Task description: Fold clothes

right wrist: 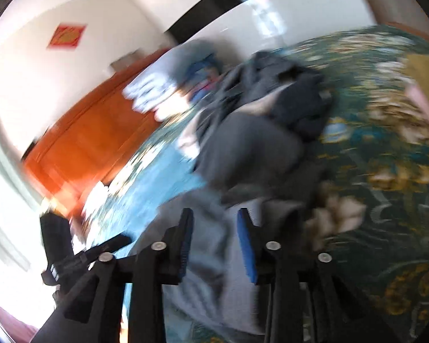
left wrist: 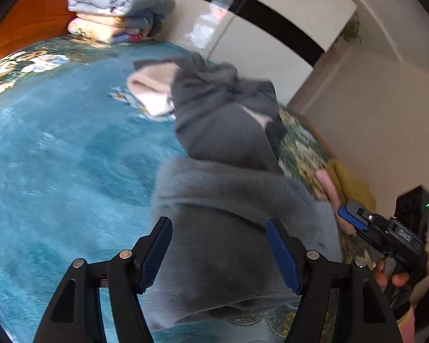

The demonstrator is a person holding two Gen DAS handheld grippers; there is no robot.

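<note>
A light grey fleece garment (left wrist: 228,200) lies rumpled on the blue bedspread (left wrist: 57,157). My left gripper (left wrist: 218,245) hovers over its near part, jaws wide open, pads clear of the cloth. Behind it sits a dark grey garment (left wrist: 223,120) heaped over a pink and white one (left wrist: 154,85). My right gripper (left wrist: 354,217) is at the fleece's right edge. In the blurred right wrist view the right gripper (right wrist: 216,243) stands open with a gap between the pads, the fleece (right wrist: 214,271) lying below and the dark heap (right wrist: 257,143) beyond.
A stack of folded clothes (left wrist: 120,8) rests at the far end of the bed against an orange wooden headboard (left wrist: 37,14). A yellow cloth (left wrist: 351,183) lies at the bed's right edge by the wall. A white wardrobe with a black band (left wrist: 271,23) stands behind.
</note>
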